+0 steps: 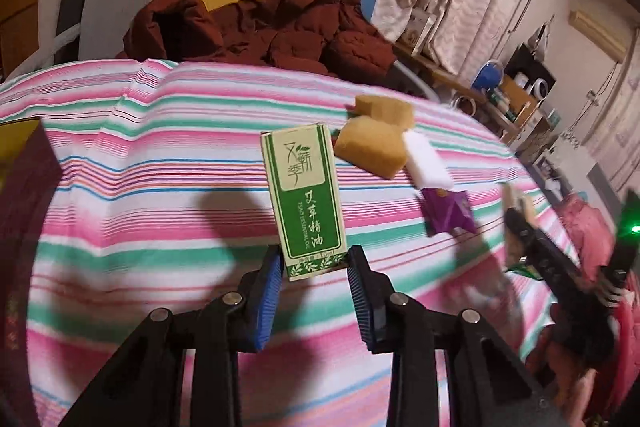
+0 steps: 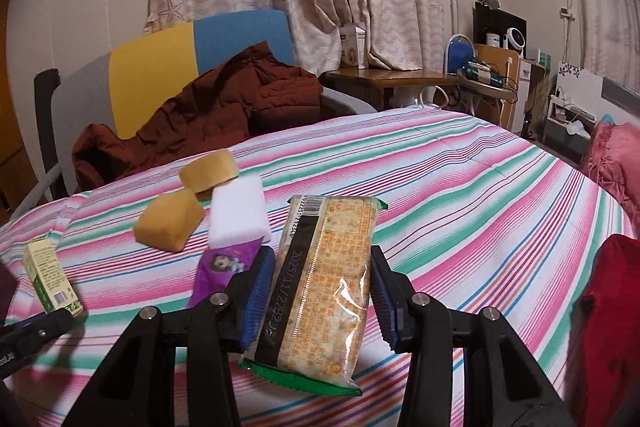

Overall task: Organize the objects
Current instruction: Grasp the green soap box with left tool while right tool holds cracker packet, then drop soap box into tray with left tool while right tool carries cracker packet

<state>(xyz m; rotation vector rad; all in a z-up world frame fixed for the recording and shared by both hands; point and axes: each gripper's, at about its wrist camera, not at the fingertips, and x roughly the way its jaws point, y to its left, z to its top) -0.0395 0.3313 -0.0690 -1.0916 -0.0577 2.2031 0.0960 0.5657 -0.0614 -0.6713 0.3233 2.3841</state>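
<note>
Your left gripper (image 1: 316, 263) is clamped on the lower end of the green essential-oil box (image 1: 304, 199), which stands up from its blue pads above the striped bedspread (image 1: 160, 227). Beyond its tips and to the right lie two tan sponges (image 1: 370, 147), a white block (image 1: 426, 163) and a purple packet (image 1: 450, 211). Your right gripper (image 2: 322, 283) grips the cracker packet (image 2: 324, 283) across its width, with those same items ahead and to the left.
</note>
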